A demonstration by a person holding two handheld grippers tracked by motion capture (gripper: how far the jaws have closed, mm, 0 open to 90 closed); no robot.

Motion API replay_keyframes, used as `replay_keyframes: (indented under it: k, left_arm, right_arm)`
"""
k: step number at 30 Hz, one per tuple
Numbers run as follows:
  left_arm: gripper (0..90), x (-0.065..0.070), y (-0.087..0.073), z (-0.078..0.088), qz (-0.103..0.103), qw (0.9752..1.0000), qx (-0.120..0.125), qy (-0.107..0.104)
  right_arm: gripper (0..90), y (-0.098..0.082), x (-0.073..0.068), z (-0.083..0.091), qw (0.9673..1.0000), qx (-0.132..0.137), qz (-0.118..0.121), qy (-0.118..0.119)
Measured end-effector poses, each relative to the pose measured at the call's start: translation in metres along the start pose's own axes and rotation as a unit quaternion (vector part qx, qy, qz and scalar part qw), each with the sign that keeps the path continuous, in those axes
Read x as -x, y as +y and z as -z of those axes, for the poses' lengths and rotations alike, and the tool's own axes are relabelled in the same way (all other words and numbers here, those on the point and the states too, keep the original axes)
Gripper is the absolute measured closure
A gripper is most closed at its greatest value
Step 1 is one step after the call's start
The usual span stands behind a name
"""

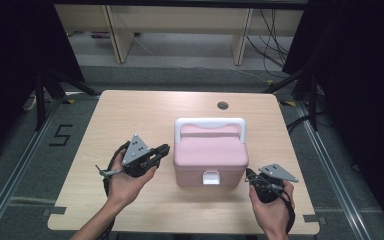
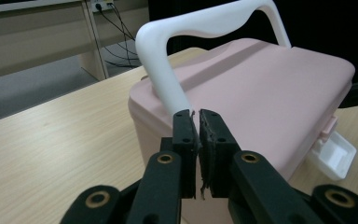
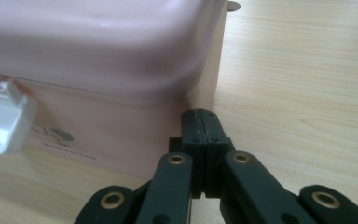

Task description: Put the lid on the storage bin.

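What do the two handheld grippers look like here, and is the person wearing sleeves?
Both the left gripper and right gripper are black, each topped by a grey three-cornered plate with small holes. Their jaw links carry brass-coloured rivets. A dark cable trails from each. The forearms are bare, no sleeves.

Your light wooden desk [image 1: 130,115] has a round cable hole [image 1: 223,105]; behind it, seemingly, pale wooden furniture legs [image 1: 117,35].
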State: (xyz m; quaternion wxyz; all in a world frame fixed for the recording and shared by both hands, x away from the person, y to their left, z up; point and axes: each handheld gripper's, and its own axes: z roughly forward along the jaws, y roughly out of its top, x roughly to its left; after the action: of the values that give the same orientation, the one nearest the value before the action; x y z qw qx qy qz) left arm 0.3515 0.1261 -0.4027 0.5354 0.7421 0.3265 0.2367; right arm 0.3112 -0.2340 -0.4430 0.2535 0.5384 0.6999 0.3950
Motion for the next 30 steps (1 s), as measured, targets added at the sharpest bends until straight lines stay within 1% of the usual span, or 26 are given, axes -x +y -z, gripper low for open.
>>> replay_keyframes:
  k: [1,2,4,5,6,7,8,9,10,13,14,15,16,17,18,19,20,21,23,24,25,26,27,28,29,30]
  left_arm:
    - [83.9,-0.001,-0.002,0.001,0.0,1.0,-0.001,0.002]
    - [83.8,-0.002,-0.004,0.002,0.001,1.0,-0.002,0.003]
    - [83.6,-0.005,-0.007,0.003,0.003,1.0,-0.004,0.007]
    - [83.5,-0.006,-0.008,0.004,0.005,1.0,-0.001,0.009]
    - [83.5,-0.008,-0.01,0.005,0.007,0.9999,-0.001,0.011]
    - [83.4,-0.009,-0.011,0.006,0.006,0.9999,-0.002,0.013]
    - [83.3,-0.01,-0.011,0.007,0.008,0.9999,-0.001,0.015]
    - [83.2,-0.011,-0.012,0.007,0.01,0.9998,0.002,0.015]
    - [83.2,-0.012,-0.013,0.008,0.011,0.9998,0.001,0.018]
    - [83.2,-0.015,-0.015,0.011,0.014,0.9996,0.005,0.024]
    - [83.2,-0.016,-0.016,0.012,0.013,0.9996,0.005,0.025]
    - [83.1,-0.016,-0.017,0.013,0.014,0.9995,0.005,0.027]
    - [83.1,-0.017,-0.018,0.013,0.015,0.9995,0.006,0.028]
    - [83.0,-0.017,-0.02,0.014,0.017,0.9994,0.004,0.031]
    - [82.8,-0.018,-0.021,0.014,0.017,0.9994,0.005,0.031]
    - [82.6,-0.019,-0.023,0.015,0.02,0.9993,0.006,0.031]
    - [82.4,-0.02,-0.024,0.015,0.02,0.9993,0.009,0.03]
    - [81.9,-0.021,-0.025,0.017,0.021,0.9991,0.004,0.036]
    - [80.2,-0.023,-0.028,0.019,0.023,0.9989,0.005,0.04]
    - [79.1,-0.024,-0.03,0.02,0.022,0.9988,0.007,0.043]
    - [77.9,-0.026,-0.031,0.022,0.021,0.9987,0.01,0.045]
    - [76.4,-0.028,-0.033,0.024,0.02,0.9985,0.009,0.051]
    - [74.5,-0.03,-0.035,0.026,0.022,0.9981,0.01,0.056]
    - [73.2,-0.033,-0.038,0.027,0.023,0.9979,0.014,0.059]
    - [71.4,-0.035,-0.04,0.03,0.024,0.9974,0.012,0.066]
    - [69.1,-0.038,-0.042,0.032,0.022,0.9972,0.015,0.07]
  right_arm:
    - [90.0,0.0,-0.001,0.002,1.0,-0.004,-0.005,0.001]
    - [90.0,-0.001,-0.003,0.002,1.0,-0.001,-0.009,-0.001]
    - [90.0,-0.001,-0.004,0.002,0.9999,-0.004,-0.011,0.002]
    - [90.0,-0.002,-0.006,0.003,0.9998,-0.005,-0.02,0.004]
    - [90.0,-0.003,-0.006,0.001,0.9999,0.007,-0.009,0.002]
    - [90.0,-0.002,-0.008,0.004,0.9998,-0.007,-0.017,0.005]
    - [90.0,-0.002,-0.008,0.003,0.9999,-0.002,-0.009,0.006]
    - [90.0,-0.002,-0.006,0.002,0.9999,0.007,0.011,0.004]
    - [90.0,-0.002,-0.007,0.003,0.9999,0.004,0.011,0.002]
    - [90.0,-0.003,-0.01,0.002,0.9998,0.008,0.014,0.01]
    - [90.0,-0.003,-0.014,0.003,0.9999,0.001,-0.008,0.014]
    - [90.0,-0.003,-0.015,0.002,0.9999,0.001,-0.004,0.009]
    - [90.0,-0.004,-0.016,0.002,0.9999,0.0,-0.004,0.014]
    - [90.0,-0.004,-0.017,0.002,0.9998,0.007,-0.004,0.019]
    - [90.0,-0.004,-0.016,0.002,0.9997,0.005,0.014,0.02]
    - [90.0,-0.004,-0.017,0.0,0.9996,0.011,0.014,0.022]
    - [90.0,-0.004,-0.018,0.001,0.9997,0.006,0.013,0.022]
    - [90.0,-0.004,-0.018,0.0,0.9996,0.007,0.019,0.019]
    - [90.0,-0.005,-0.017,0.001,0.9996,0.007,0.015,0.022]
    - [90.0,-0.005,-0.017,0.001,0.9995,0.007,0.005,0.031]
    - [90.0,-0.006,-0.016,0.001,0.9996,0.01,0.003,0.027]
    - [90.0,-0.006,-0.012,0.003,0.9996,0.008,0.019,0.017]
    - [90.0,-0.006,-0.011,0.003,0.9998,0.011,0.01,0.015]
    - [90.0,-0.007,-0.007,0.004,0.9998,0.014,0.012,0.012]
    - [90.0,-0.007,-0.003,0.005,0.9998,0.015,0.012,0.011]
    - [90.0,-0.008,0.0,0.006,0.9998,0.013,0.001,0.011]
